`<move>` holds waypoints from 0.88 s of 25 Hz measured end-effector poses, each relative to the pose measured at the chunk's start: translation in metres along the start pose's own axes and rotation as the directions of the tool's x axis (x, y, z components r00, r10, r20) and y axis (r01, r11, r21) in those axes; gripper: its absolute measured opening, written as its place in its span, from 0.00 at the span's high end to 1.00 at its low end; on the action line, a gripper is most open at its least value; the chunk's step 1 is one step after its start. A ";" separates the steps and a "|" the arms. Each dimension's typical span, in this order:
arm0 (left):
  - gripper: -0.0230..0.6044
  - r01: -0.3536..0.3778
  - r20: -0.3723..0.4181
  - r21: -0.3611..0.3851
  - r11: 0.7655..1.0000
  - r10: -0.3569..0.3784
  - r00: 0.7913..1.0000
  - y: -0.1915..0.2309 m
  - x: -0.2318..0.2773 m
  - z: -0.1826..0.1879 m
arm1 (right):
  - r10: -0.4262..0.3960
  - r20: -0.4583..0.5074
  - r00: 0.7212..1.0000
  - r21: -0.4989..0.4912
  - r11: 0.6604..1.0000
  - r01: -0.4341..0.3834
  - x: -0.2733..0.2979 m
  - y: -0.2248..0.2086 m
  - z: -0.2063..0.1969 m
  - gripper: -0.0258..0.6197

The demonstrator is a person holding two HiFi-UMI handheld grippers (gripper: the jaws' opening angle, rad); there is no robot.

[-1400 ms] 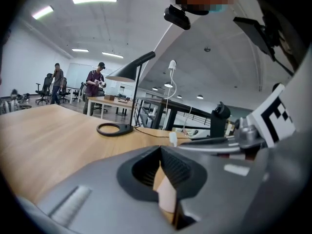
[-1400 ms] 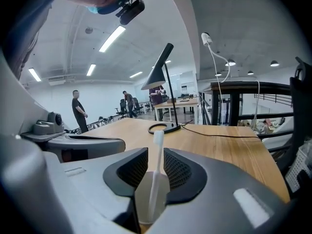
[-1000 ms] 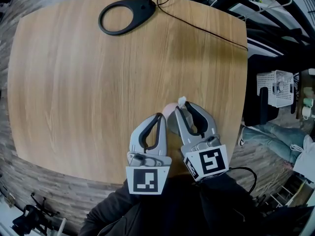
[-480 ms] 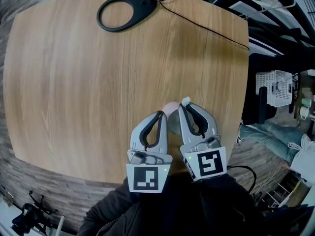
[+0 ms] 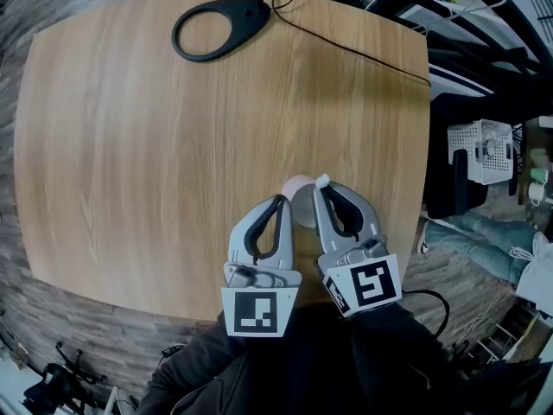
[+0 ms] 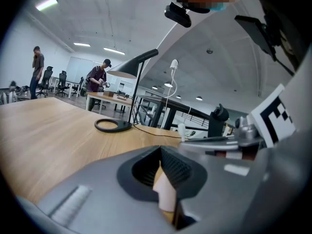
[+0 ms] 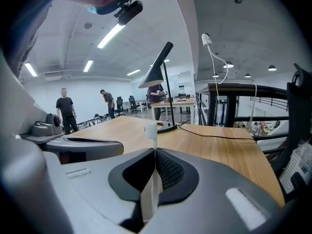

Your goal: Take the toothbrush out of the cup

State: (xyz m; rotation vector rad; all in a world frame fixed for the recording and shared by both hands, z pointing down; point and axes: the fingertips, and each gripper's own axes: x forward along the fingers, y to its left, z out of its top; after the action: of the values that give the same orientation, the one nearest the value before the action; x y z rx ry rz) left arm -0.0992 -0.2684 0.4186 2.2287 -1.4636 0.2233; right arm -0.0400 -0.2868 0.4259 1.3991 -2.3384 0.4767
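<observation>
- Both tongs sit side by side at the near edge of the round wooden desk (image 5: 130,145), their tips almost touching over the pink cup (image 5: 298,187).
- The left tongs (image 5: 281,202) are clamped on the cup. In the left gripper view a pinkish strip of its wall is pinched between the ribbed pads.
- The right tongs (image 5: 320,188) have just been closing and are now tight on the white toothbrush (image 7: 153,186), with the handle squeezed between the pads.
- The brush stands pretty much upright, with its bristle head poking up just above the right tongs' tips.
- From the head view the brush head sits at the right edge of the cup's rim. The tongs hide the lower end, so I can't say how deep it sits in the cup.
- The cup is on the desk near the front edge, mostly covered by the two tongs.
- At the far side of the desk there's a black lamp with a ring-shaped base (image 5: 246,11), and a thin black cable (image 5: 363,54) runs off to the right.
- A white basket (image 5: 484,154) sits off the desk on the right.
- A few people (image 7: 63,108) are standing around the office in the background.
</observation>
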 end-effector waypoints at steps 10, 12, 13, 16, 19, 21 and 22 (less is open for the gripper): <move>0.95 0.003 0.051 0.036 0.999 -0.004 0.999 -0.022 -0.033 0.016 | 0.011 0.134 0.991 0.014 1.000 -0.013 -0.044 0.009 0.033 0.95; 0.95 0.003 0.059 0.039 0.999 -0.005 0.998 -0.026 -0.042 0.018 | 0.009 0.169 0.986 0.013 1.000 -0.011 -0.056 0.012 0.041 0.95; 0.95 0.003 0.064 0.041 0.999 -0.006 0.998 -0.028 -0.046 0.019 | 0.008 0.189 0.982 0.014 1.000 -0.010 -0.062 0.014 0.045 0.95; 0.95 0.013 0.088 0.065 0.998 -0.018 0.996 -0.032 -0.058 0.026 | 0.002 0.260 0.966 0.022 1.000 -0.008 -0.080 0.020 0.063 0.95; 0.95 0.033 0.110 0.091 0.995 -0.043 0.993 -0.042 -0.071 0.032 | -0.013 0.317 0.948 0.039 0.999 0.001 -0.102 0.024 0.077 0.95; 0.95 0.045 0.119 0.105 0.993 -0.058 0.991 -0.049 -0.082 0.034 | -0.021 0.344 0.939 0.042 0.999 0.007 -0.117 0.029 0.081 0.95; 0.95 0.050 0.125 0.114 0.992 -0.065 0.990 -0.053 -0.088 0.035 | -0.022 0.356 0.934 0.041 0.999 0.008 -0.125 0.031 0.082 0.95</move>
State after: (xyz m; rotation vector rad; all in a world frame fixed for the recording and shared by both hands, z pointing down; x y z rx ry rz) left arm -0.0918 -0.1947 0.3397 2.4109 -1.4830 0.1477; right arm -0.0250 -0.2158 0.2913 1.6371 -2.6083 0.2824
